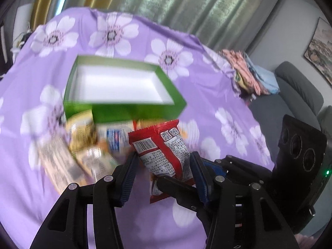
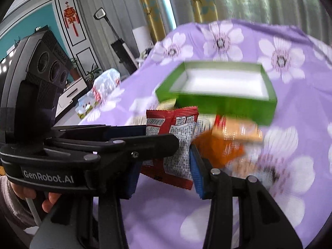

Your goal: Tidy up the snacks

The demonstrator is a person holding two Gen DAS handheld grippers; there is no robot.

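Red crinkly foil, with a barcode, two QR squares and dense grey print too small to read: this packet (image 1: pixel 166 151) sits between the blue ribbed pads of both grippers at once. The left gripper (image 1: pixel 164 167) has its jaws partly closed and grasps the packet by its sides. The right gripper (image 2: pixel 166 166) comes in crosswise, jaws also partly closed on the same packet (image 2: pixel 178 143), with the left tool's black finger lying across in front of it. On the left tool's body I can read "GenRobot.AI" in white letters.

Just beyond the jaws lies a blurred heap of other snacks (image 1: pixel 87 145), yellow, orange and white wrappers, lettering not readable. Behind the heap stands a green box (image 1: pixel 124 89), open, rectangular, with a smooth white inside. All rests on a purple cloth (image 1: pixel 217 95) printed with pale flowers. A hand (image 2: pixel 31 195) in a fuzzy sleeve holds the left tool.
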